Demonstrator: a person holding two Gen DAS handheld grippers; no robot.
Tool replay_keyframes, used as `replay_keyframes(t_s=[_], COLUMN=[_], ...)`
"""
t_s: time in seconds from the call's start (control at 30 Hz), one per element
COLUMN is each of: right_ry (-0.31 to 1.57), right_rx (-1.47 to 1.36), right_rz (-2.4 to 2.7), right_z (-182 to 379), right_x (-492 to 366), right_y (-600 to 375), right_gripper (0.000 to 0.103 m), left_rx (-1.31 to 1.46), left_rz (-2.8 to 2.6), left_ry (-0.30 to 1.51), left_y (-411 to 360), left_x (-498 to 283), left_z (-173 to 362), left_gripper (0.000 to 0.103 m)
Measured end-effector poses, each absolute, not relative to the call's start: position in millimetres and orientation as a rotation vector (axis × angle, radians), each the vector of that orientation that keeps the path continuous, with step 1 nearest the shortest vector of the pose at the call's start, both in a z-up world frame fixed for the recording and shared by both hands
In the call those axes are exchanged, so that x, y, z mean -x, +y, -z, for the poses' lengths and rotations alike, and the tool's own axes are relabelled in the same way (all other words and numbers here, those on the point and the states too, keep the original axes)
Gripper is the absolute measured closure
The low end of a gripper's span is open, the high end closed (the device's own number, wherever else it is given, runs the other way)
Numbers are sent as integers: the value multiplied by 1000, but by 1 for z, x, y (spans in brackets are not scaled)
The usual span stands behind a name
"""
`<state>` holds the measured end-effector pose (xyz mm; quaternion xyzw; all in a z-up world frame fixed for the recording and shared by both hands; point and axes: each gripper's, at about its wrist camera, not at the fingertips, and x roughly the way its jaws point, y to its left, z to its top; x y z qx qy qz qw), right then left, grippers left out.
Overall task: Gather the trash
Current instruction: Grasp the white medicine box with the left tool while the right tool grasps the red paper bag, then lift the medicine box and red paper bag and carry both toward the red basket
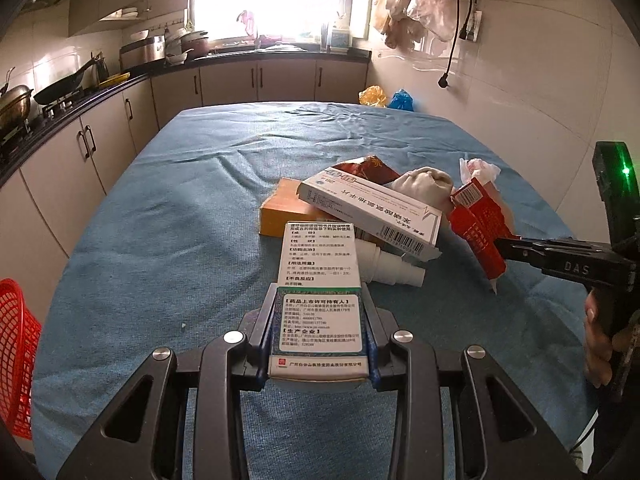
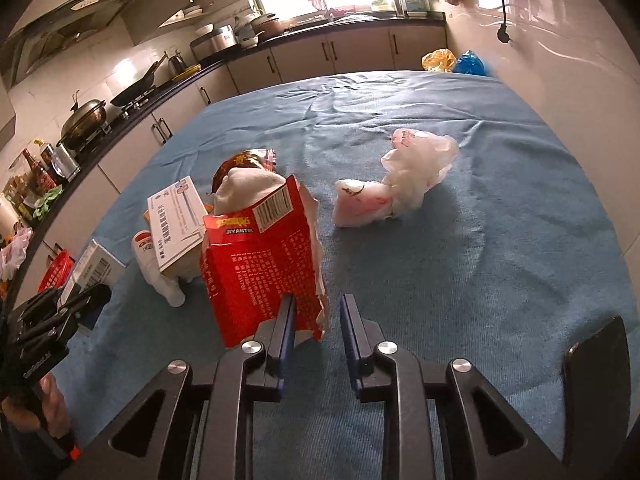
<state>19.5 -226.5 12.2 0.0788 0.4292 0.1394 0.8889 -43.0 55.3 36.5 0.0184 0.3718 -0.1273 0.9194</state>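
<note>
My left gripper (image 1: 318, 312) clamped on white med box (image 1: 320, 280); right gripper (image 2: 316, 320) part open, red packet (image 2: 262, 264) touching left pad only, no pinch; risk: packet slips/tips w/o both pads; red basket (image 1: 18, 356) at left, off table edge.

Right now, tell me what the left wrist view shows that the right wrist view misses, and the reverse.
Left wrist only: the printed face of the white medicine box clamped in the left gripper. Right wrist only: a black phone at the table edge, and the right gripper open, the torn red packet against only one finger. Both: the packet, the long white box, the red basket.
</note>
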Motion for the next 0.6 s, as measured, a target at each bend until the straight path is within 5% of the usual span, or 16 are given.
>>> replay_keyframes(t_s=[0.1, 0.2, 0.6], right_ry=[893, 885, 770], right_rx=[-192, -216, -260], right_rz=[-294, -300, -287], right_z=[-7, -5, -36], right_x=[-23, -21, 14], right_y=[-228, -230, -230], right_gripper=[80, 96, 98], left_rx=[-38, -38, -16], left_rz=[262, 252, 224], left_ry=[761, 753, 728], left_y=[57, 57, 65], left_x=[44, 46, 55], left_z=[-37, -39, -48], left_gripper=[69, 69, 69])
